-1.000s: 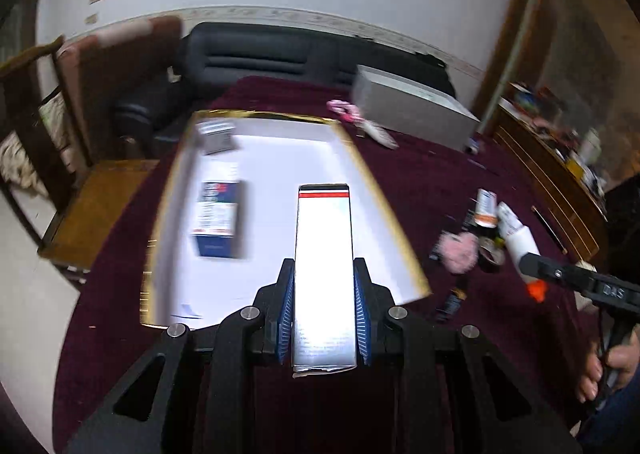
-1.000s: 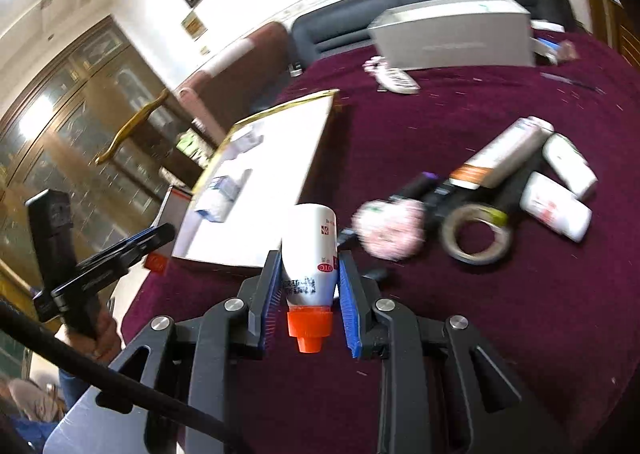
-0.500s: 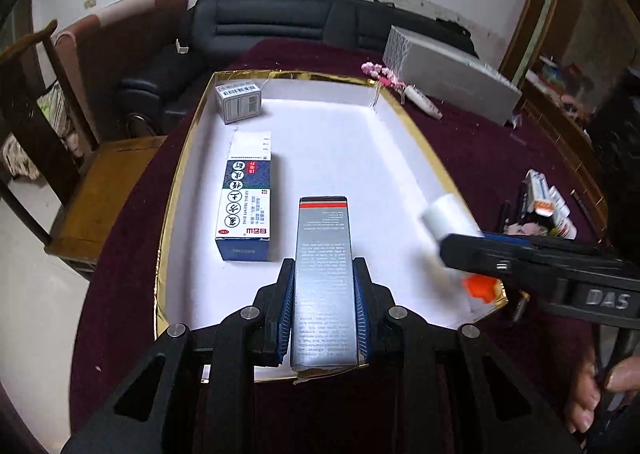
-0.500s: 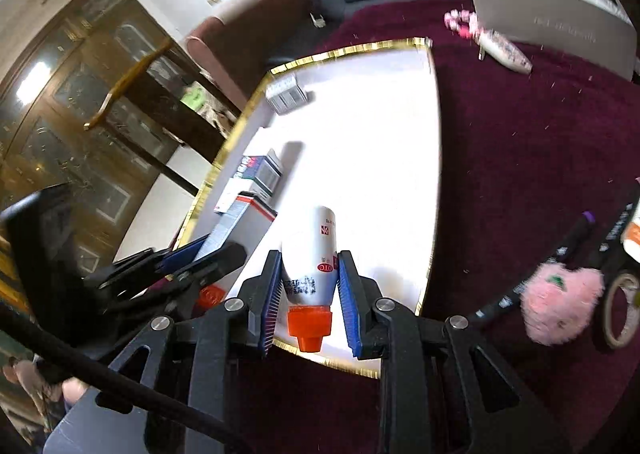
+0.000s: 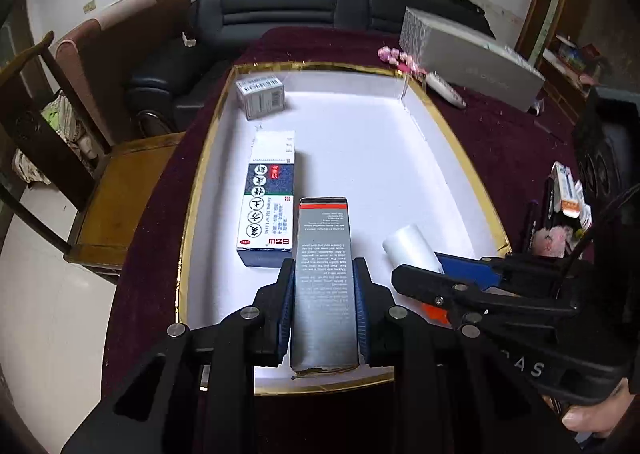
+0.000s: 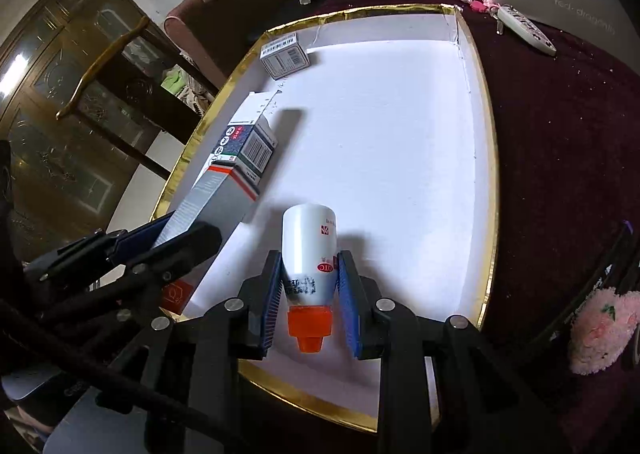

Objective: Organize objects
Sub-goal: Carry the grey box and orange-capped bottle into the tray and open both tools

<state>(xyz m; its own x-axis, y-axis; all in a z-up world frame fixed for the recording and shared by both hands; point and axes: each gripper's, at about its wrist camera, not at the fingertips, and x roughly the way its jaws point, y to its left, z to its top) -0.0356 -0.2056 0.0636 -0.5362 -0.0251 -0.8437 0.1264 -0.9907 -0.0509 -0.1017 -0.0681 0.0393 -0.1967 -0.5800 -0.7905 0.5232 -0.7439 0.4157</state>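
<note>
Now that I've brought both loads over the tray [image 5: 448, 133], left gripper [image 5: 324, 306] clamps grey carton [image 5: 324, 274]; right gripper [image 6: 308, 294] clamps white bottle [image 6: 308, 250]; release next.

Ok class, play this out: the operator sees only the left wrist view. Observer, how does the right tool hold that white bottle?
Observer: The white bottle is clamped between the right tool's pads, orange cap toward the camera.
Operator: Any marking on it?
Observer: A red oval OTC stamp near the cap end.
Operator: And the blue-and-white box?
Observer: The blue-and-white box carries a barcode on its side facing the bottle.
</note>
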